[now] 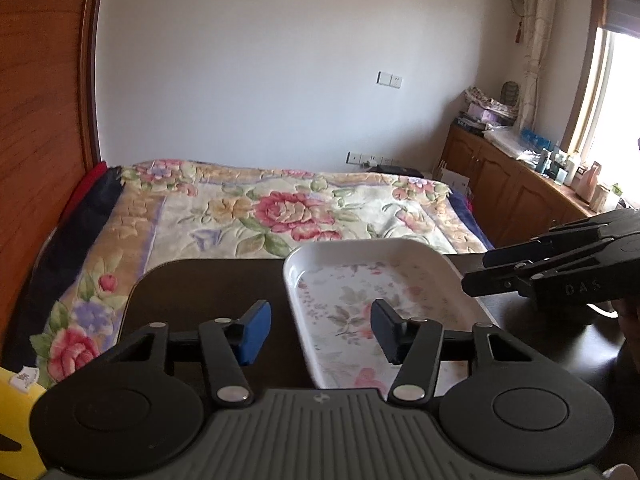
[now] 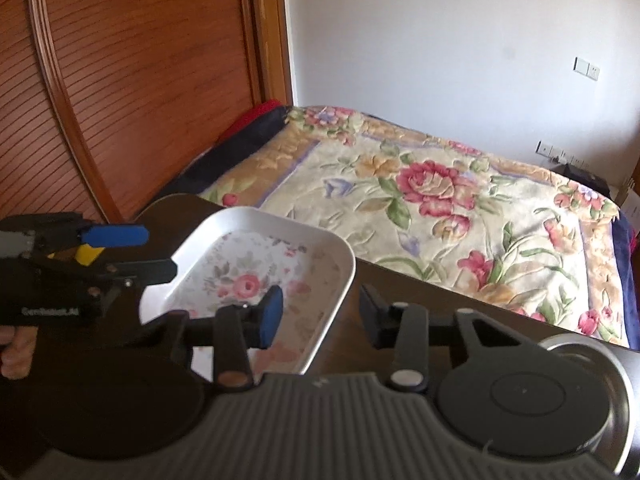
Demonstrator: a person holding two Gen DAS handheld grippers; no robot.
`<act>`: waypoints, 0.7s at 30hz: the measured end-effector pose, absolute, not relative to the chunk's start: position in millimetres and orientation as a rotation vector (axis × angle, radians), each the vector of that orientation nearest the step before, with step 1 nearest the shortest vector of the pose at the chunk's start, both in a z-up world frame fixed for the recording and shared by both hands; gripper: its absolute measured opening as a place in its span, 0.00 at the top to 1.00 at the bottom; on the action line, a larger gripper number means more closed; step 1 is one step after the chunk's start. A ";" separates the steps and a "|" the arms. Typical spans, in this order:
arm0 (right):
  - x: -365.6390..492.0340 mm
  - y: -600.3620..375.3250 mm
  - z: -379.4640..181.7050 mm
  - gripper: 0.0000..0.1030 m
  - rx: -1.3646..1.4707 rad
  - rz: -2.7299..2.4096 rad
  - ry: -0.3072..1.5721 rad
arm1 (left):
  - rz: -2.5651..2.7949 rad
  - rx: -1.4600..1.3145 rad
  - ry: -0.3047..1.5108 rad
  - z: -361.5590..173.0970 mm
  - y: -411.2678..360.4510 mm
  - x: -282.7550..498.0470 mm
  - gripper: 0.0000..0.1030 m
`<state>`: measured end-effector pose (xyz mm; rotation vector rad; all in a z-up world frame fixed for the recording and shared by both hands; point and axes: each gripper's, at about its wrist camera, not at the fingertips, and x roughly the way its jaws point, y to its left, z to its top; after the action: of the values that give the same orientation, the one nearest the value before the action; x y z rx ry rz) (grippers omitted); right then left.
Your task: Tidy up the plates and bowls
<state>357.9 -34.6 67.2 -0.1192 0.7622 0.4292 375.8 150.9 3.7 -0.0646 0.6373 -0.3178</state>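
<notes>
A white rectangular tray [image 1: 360, 246] with a floral print inside lies on a dark table [image 1: 200, 280]. My left gripper [image 1: 318, 332] is open, and the tray's left rim runs between its blue pad and its black pad without either pad touching it. In the right wrist view my right gripper [image 2: 320, 318] is open astride the right rim of the tray [image 2: 260, 216]; the rim is close to the right pad. Each gripper shows in the other's view: the right gripper [image 1: 476, 272] at the tray's far right corner, the left gripper [image 2: 140, 254] at the tray's left side.
A shiny round metal dish [image 2: 616, 380] sits on the table under my right gripper's body. Beyond the table's far edge is a bed with a floral blanket [image 1: 280, 208]. A wooden wardrobe [image 2: 120, 100] stands at the left and a low cabinet [image 1: 500, 184] under the window.
</notes>
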 end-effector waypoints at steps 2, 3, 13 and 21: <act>362.1 -32.6 63.3 0.59 -0.127 0.426 0.777 | -0.316 -0.072 0.647 -0.2 152.8 379.9 0.23; 364.0 -31.8 61.6 0.59 -0.130 0.426 0.785 | -0.316 -0.077 0.651 -1.7 153.7 381.2 0.25; 376.6 -32.0 45.8 0.68 -0.105 0.425 0.855 | -0.330 -0.103 0.677 -11.1 153.7 387.5 0.35; 380.3 -31.5 41.2 0.73 -0.065 0.433 0.887 | -0.347 -0.118 0.681 -14.7 154.6 390.2 0.42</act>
<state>380.3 -31.5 41.2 -0.0654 0.8868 0.4326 390.2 154.6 -14.7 -0.1176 0.6811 -0.3466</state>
